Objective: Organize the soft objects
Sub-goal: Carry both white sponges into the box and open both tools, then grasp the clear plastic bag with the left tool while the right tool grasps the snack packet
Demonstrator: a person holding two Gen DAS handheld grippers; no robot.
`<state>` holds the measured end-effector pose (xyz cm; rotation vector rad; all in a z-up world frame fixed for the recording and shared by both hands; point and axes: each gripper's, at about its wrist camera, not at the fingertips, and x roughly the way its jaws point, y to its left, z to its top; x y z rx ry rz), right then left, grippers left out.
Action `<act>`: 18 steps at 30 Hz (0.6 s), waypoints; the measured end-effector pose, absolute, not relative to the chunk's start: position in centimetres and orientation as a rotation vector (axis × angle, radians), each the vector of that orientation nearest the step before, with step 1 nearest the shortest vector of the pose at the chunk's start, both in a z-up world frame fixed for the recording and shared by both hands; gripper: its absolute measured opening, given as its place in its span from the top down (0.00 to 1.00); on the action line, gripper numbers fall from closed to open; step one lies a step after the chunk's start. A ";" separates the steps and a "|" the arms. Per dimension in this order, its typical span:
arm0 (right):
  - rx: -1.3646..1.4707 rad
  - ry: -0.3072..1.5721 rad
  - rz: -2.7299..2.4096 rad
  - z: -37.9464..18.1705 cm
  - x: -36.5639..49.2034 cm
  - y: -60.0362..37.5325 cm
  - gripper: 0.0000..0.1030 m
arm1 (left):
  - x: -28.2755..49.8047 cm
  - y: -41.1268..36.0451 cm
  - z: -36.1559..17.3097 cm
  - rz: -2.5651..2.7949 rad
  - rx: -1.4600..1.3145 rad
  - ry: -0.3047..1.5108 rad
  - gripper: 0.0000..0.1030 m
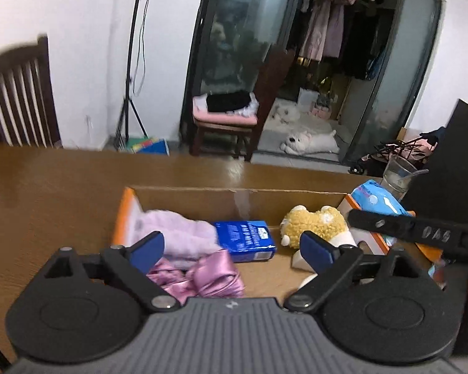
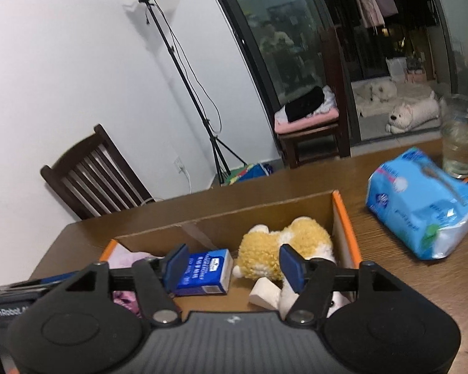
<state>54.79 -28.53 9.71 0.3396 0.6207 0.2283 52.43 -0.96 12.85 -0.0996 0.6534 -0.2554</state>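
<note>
- Now both my left gripper [image 1: 232, 246] and right gripper [image 2: 231, 266] hang spread wide, grasping nothing.
- Low in the frame, the cardboard box [image 1: 202, 198] has a woolly yellow plush [image 1: 315, 226], fluffy lilac cloth [image 1: 177, 233], shiny pink satin [image 1: 202, 275], blue packet [image 1: 245, 240].
- At right on the wooden table [image 2: 390, 249] lies a crinkly blue tissue pack [image 2: 421, 202].
- "GenRobot" is printed at the lower left of the right view.
</note>
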 end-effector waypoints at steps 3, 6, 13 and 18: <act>0.315 0.578 0.233 12.1 51.7 -28.9 0.37 | 48.5 0.4 14.6 -0.241 -0.052 0.610 0.08; 0.248 0.515 0.252 14.5 47.3 -28.7 0.33 | 43.0 1.7 15.7 -0.235 0.003 0.541 0.07; 0.113 0.407 0.349 14.3 33.0 -26.6 0.22 | 27.3 5.1 13.6 -0.209 0.057 0.353 0.03; 0.063 0.392 0.421 9.7 23.6 -24.8 0.19 | 18.7 6.4 8.8 -0.164 -0.004 0.391 0.02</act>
